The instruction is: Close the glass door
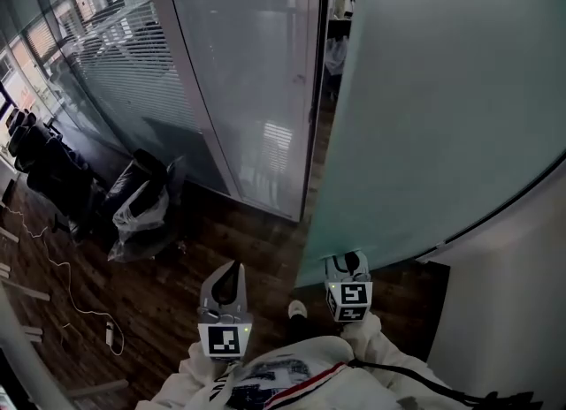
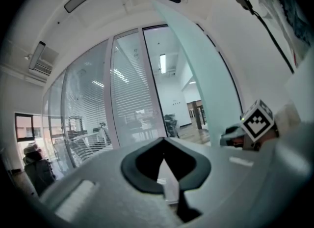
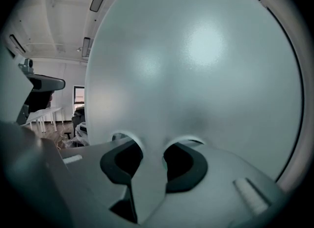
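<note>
The frosted glass door (image 1: 442, 90) stands swung open at an angle from its doorway, above the dark wooden floor (image 1: 239, 240); the right hand-held gripper (image 1: 347, 261) has its tips at the door's face, jaws slightly spread, pinching nothing; the left hand-held gripper (image 1: 232, 269) hangs clear beside it, jaws pressed together, empty; a glass partition with blinds (image 1: 115, 72) runs along the left.

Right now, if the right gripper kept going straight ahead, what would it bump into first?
The frosted glass door. It fills the view just ahead of the right gripper, whose jaws stand apart and empty. It may be touching already; I can't tell.
</note>
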Tool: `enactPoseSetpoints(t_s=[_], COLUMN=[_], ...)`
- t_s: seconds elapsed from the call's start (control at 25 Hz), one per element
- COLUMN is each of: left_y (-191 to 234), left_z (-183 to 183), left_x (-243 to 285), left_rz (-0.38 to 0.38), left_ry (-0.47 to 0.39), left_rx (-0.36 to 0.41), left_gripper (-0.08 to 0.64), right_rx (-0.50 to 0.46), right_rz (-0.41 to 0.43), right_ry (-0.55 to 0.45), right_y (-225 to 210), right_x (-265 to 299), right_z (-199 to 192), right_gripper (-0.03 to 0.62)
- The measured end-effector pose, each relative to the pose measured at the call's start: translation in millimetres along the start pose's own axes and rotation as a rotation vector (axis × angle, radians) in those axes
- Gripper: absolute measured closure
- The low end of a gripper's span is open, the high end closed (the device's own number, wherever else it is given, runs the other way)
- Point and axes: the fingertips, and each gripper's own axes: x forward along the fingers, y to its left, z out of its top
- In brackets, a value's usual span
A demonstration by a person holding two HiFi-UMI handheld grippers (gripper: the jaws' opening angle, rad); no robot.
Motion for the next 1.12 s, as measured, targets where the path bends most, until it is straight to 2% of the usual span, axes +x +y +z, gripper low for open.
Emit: enactPoseSetpoints(t_s=[0.36, 0.6, 0.76, 0.96, 1.12], left_y=[18, 32, 41, 56, 66], left_z=[0, 3, 1, -15, -19], left_x=[63, 105, 124, 147, 178], left_rz=[0.032, 0.056, 0.083, 0.065, 0.005], left_ry=[0.013, 0.016, 0.008, 0.023, 0.016], left_rx=[-0.012, 0.015, -0.018, -0.026, -0.040], left_gripper=[0.558, 0.558, 0.558, 0.558, 0.558], right_rx=[0.005, 0.006, 0.004, 0.015, 0.007], right_rz=[-0.034, -0.084, -0.109, -0.140, -0.168], right_ry=[0.000, -0.026, -0.048, -0.028, -0.030], right_y=[-14, -24, -33, -37, -46], right_x=[59, 94, 115, 137, 155], right_z=[13, 32, 37, 42, 42], right_gripper=[0.469, 0.471, 0.472, 0.474, 0.474])
